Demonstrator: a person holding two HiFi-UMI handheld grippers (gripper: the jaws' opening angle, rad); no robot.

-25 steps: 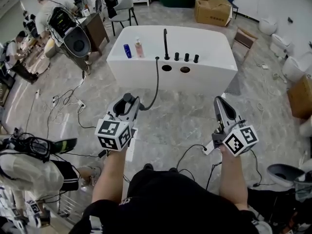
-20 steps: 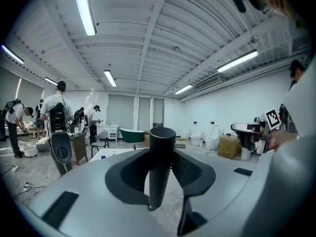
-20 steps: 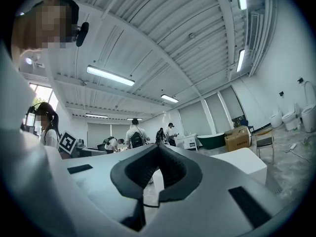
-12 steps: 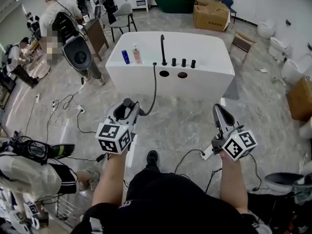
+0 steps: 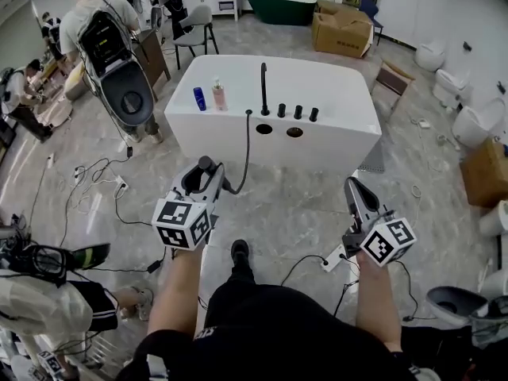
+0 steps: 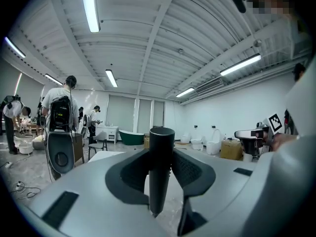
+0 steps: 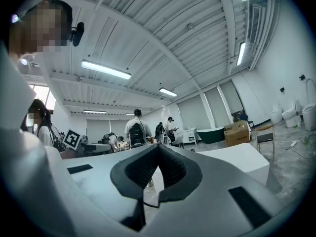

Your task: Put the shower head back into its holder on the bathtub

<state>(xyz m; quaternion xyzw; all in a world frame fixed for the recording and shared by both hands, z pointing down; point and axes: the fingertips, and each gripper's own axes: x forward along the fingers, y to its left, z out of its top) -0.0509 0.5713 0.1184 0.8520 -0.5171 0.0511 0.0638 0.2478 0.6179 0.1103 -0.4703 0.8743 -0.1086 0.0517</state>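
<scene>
Cables (image 5: 99, 185) sprawl across the grey floor (image 5: 302, 201) on the left. Next along, the left gripper (image 5: 208, 171) pinches the black shower head (image 5: 205, 165), well short of the white bathtub (image 5: 238, 143). Its hose (image 5: 246, 145) runs up to the tub's rim beside two open holes (image 5: 264, 128). Further right, the right gripper (image 5: 355, 190) has its jaws pressed together with nothing between them.

Black stick shower head (image 6: 160, 167) upright, clamped by left gripper (image 5: 208, 173), just before white bathtub (image 5: 341, 86) front; holder probably rim hole (image 5: 264, 129).
</scene>
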